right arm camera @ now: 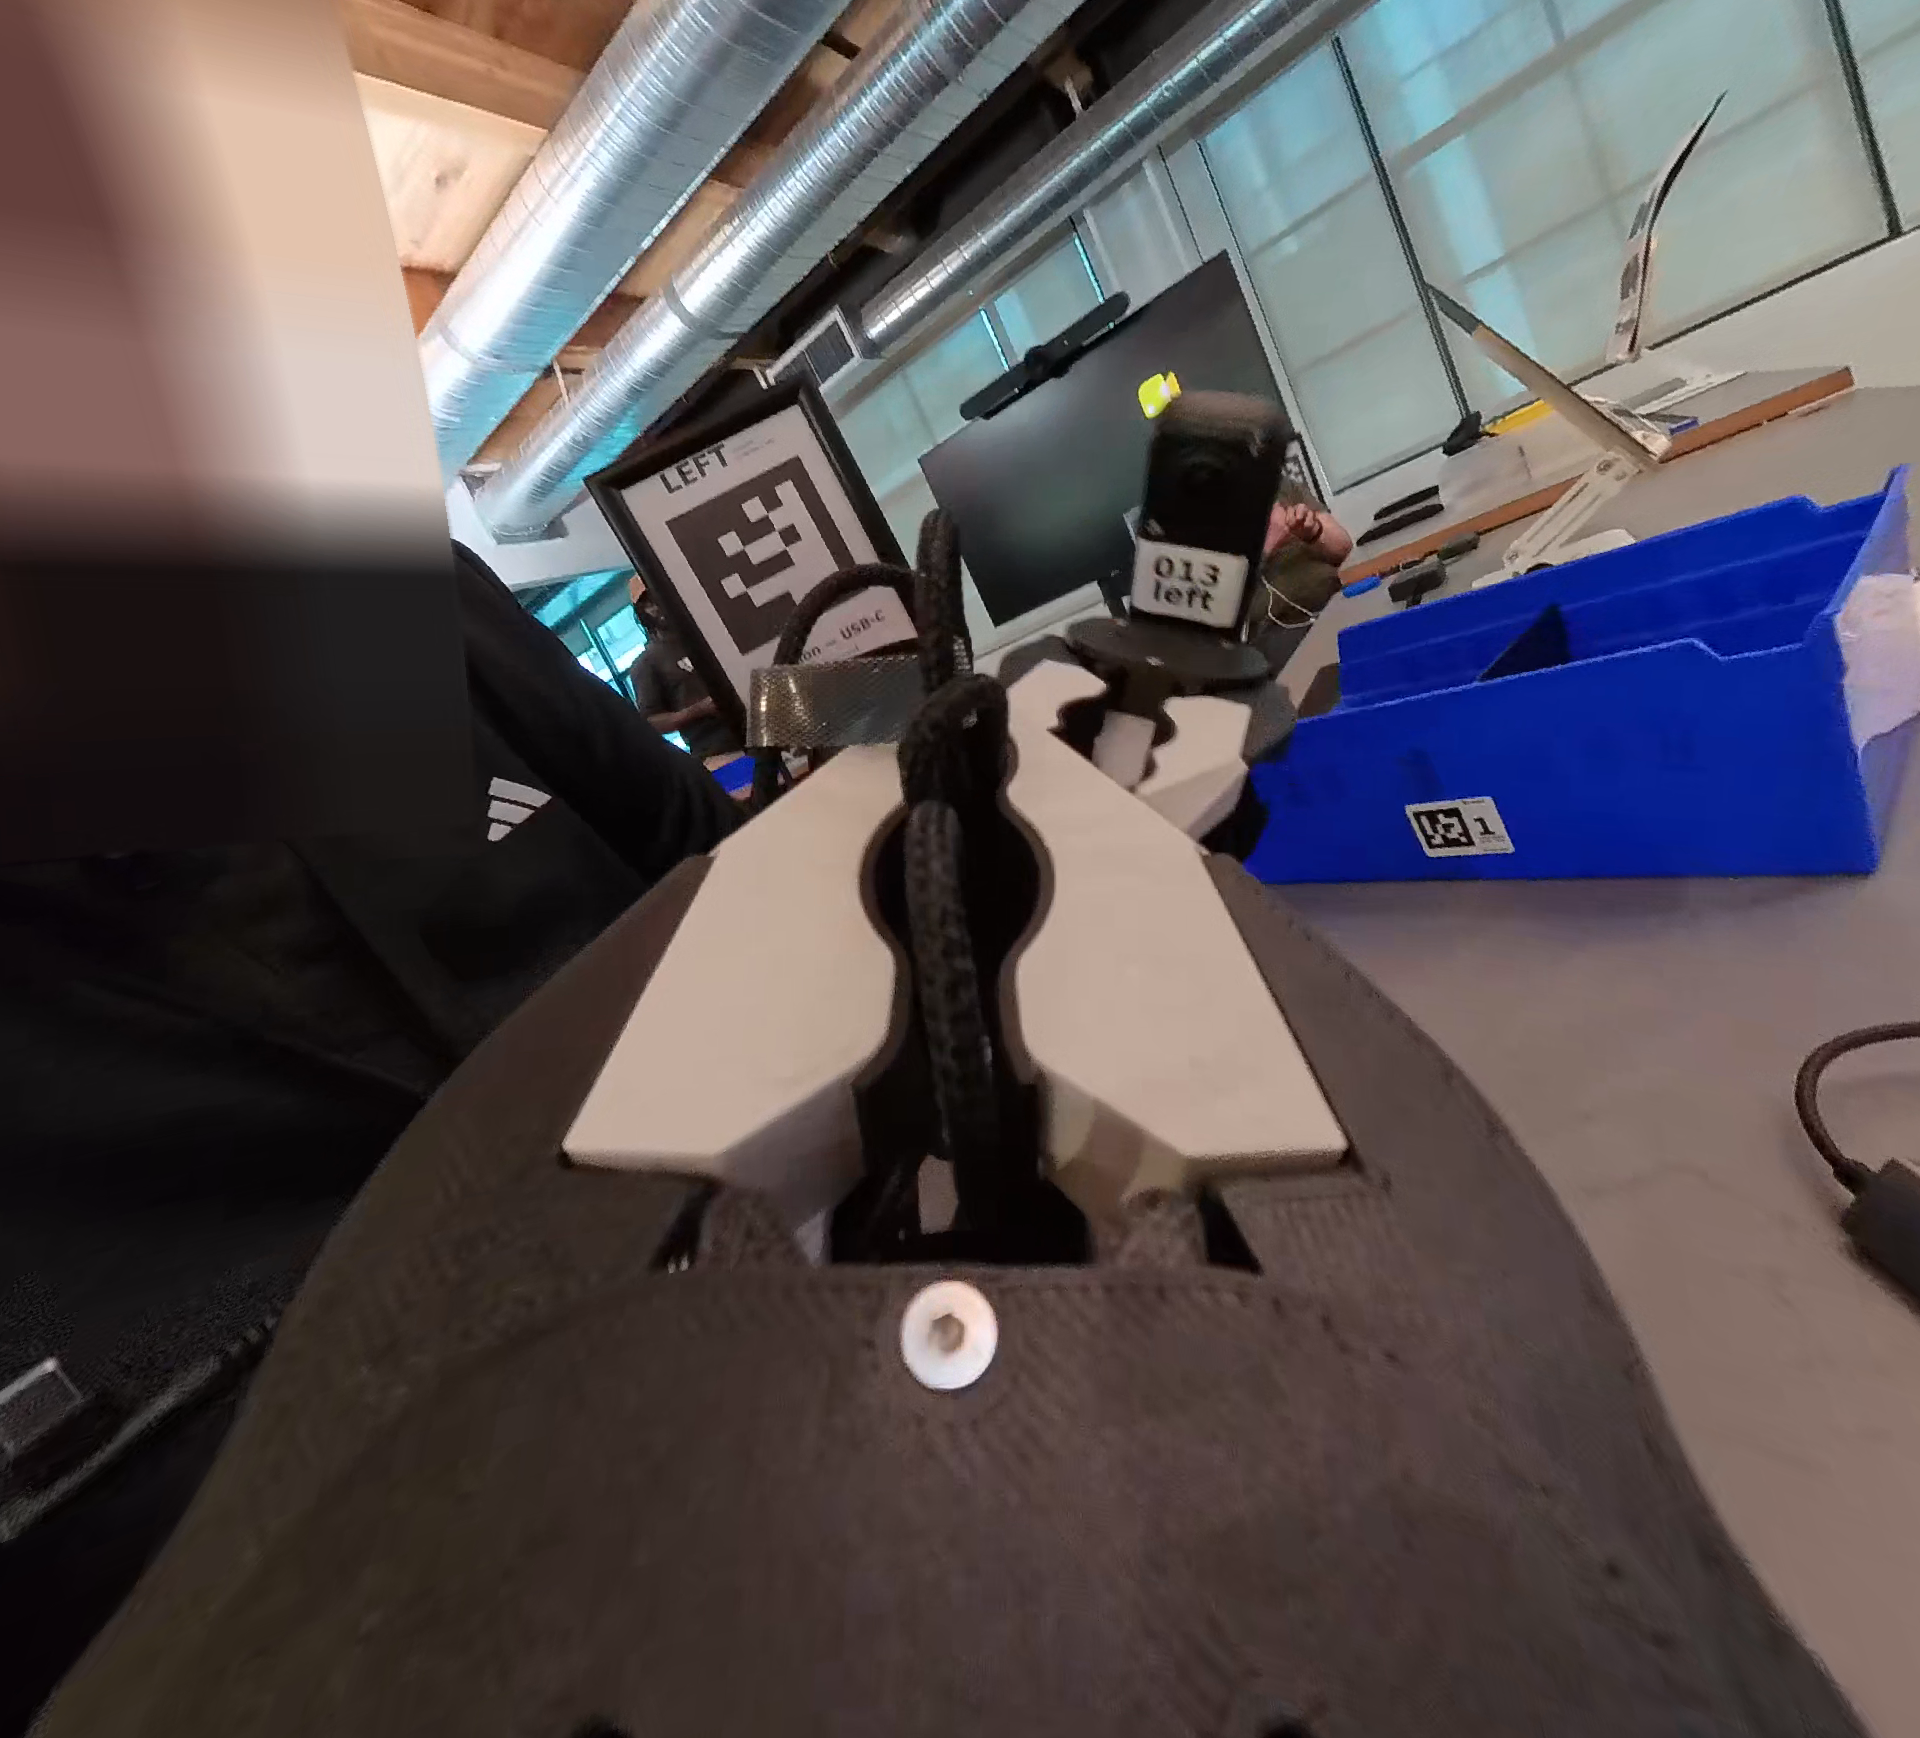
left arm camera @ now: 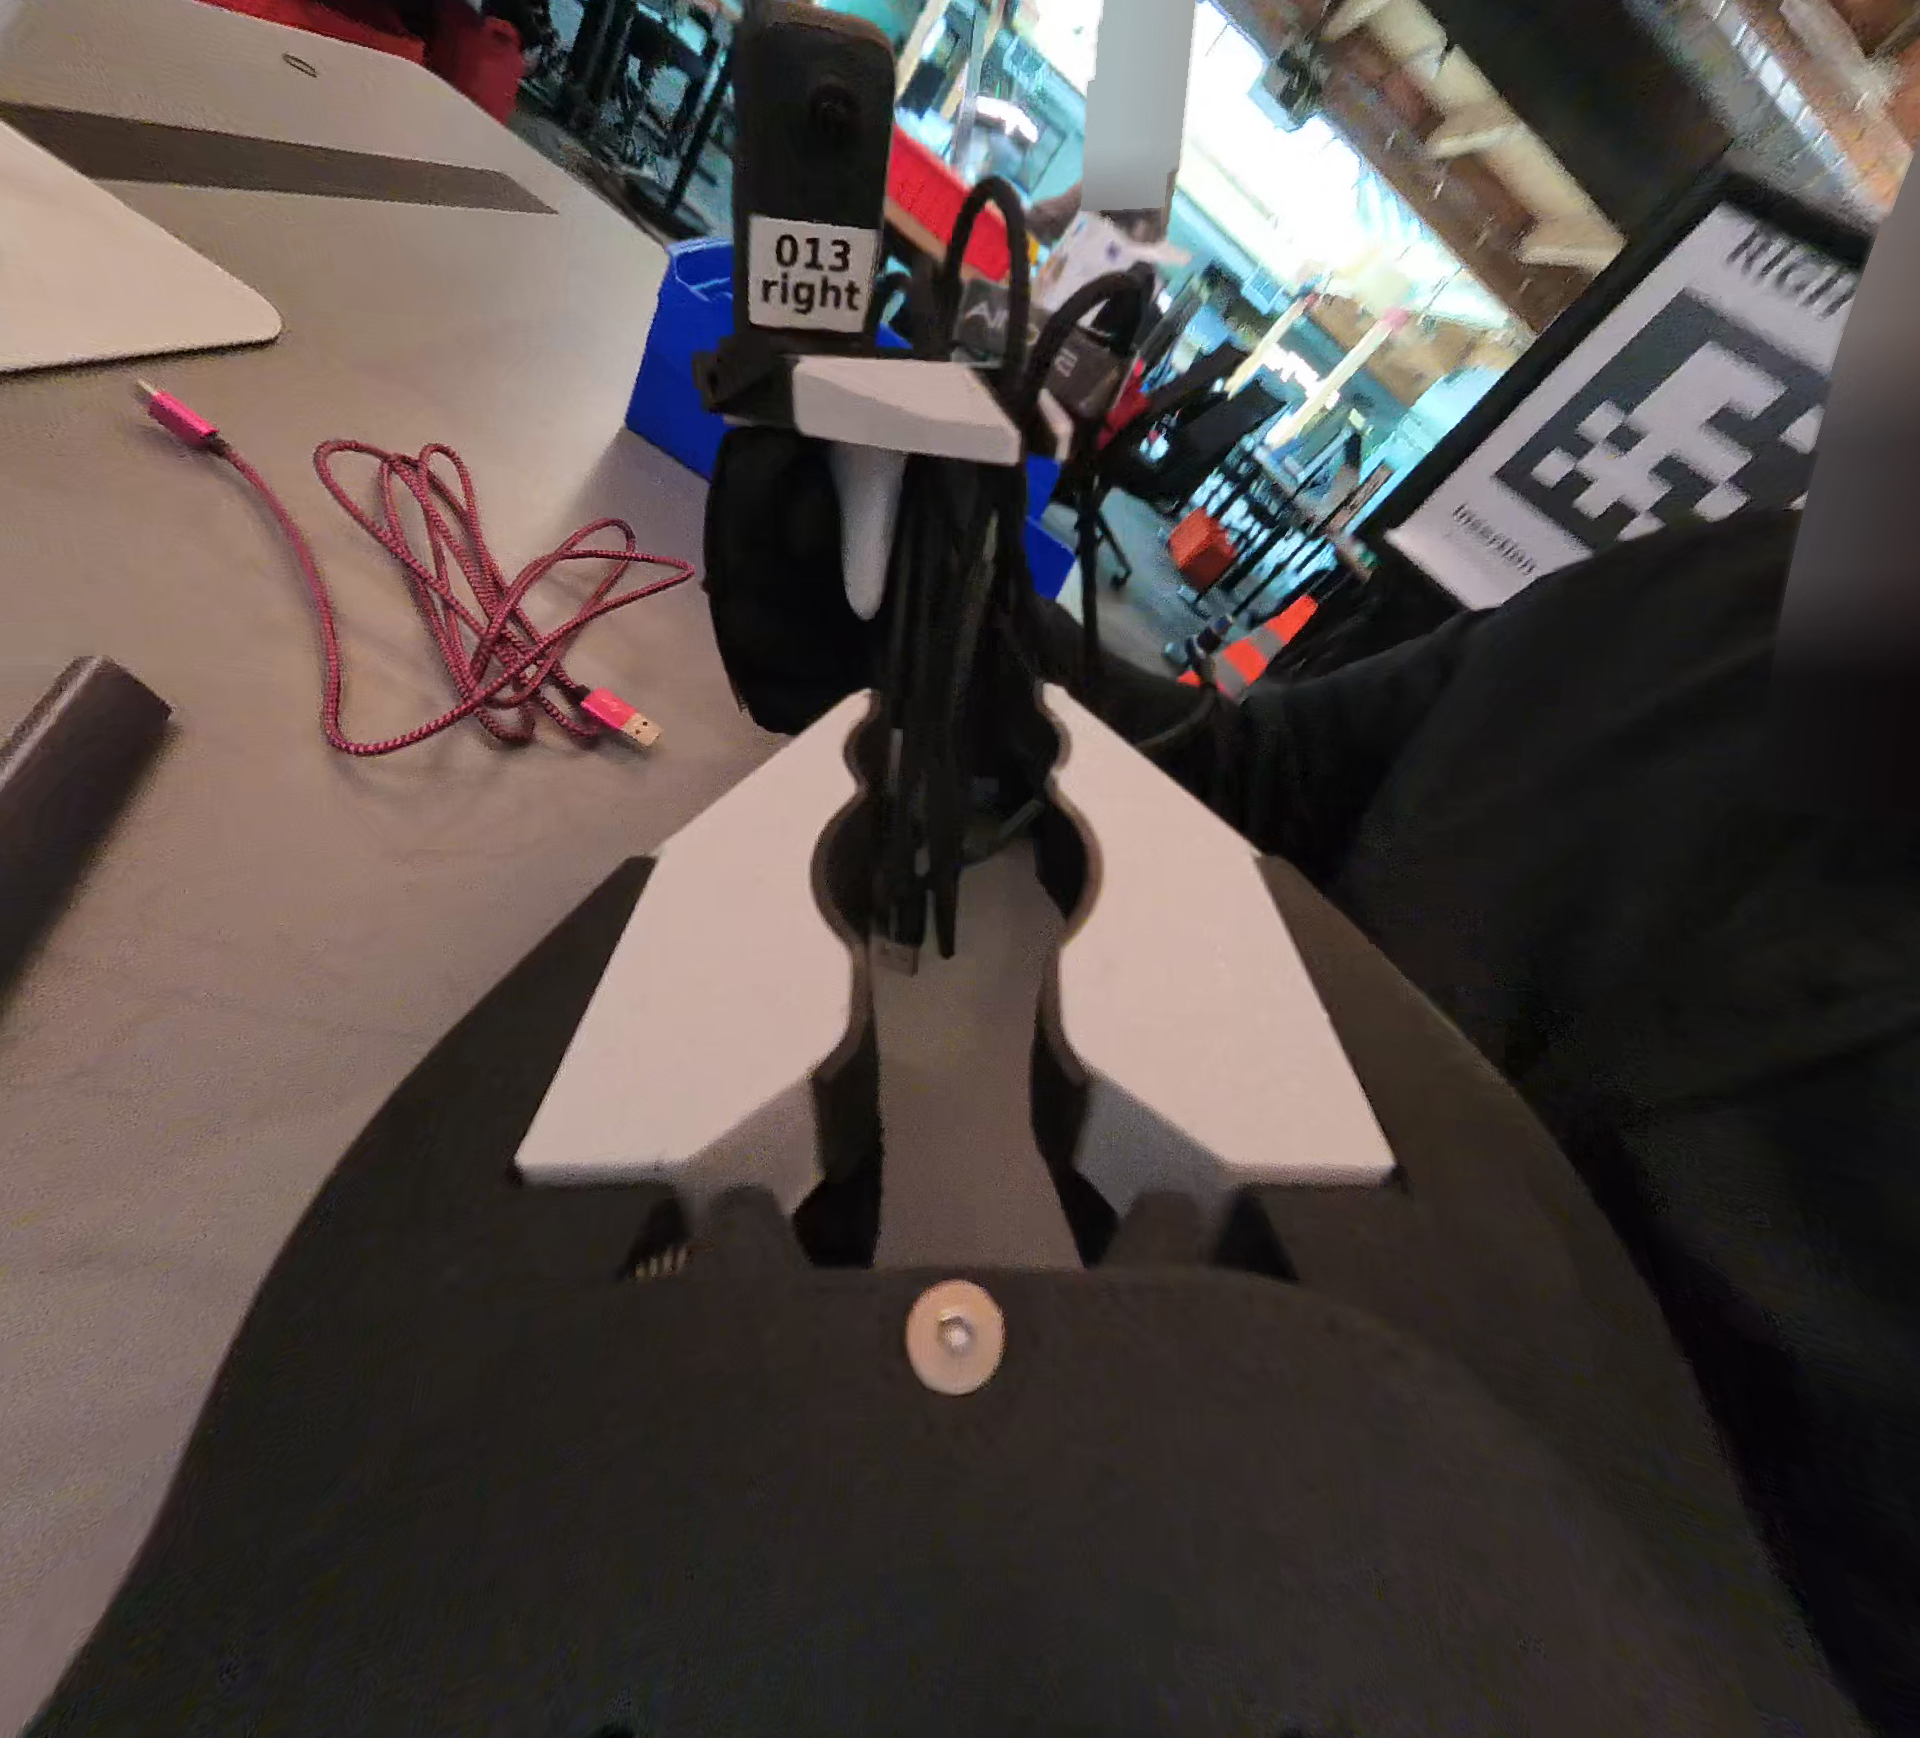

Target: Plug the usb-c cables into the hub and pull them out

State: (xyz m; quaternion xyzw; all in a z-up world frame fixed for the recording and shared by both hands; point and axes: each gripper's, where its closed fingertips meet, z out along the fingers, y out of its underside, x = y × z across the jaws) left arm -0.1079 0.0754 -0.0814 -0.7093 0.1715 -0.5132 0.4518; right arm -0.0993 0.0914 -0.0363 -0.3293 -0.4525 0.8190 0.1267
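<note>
No hub can be made out, and no plugging is seen, so the task is judged barely begun. A bundle of black braided cables (right arm camera: 951,940) is clamped between the right gripper's (right arm camera: 956,732) pale, scalloped fingers. The left gripper (left arm camera: 956,732) is parted around the same bundle, metal plug (left arm camera: 902,956) dangling. A pink braided cable (left arm camera: 488,587) lies coiled on the smooth grey table (left arm camera: 312,909).

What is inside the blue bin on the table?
The blue bin shows a dark divider and white material at its right end. Its walls hide the bottom, so other contents cannot be seen.
</note>
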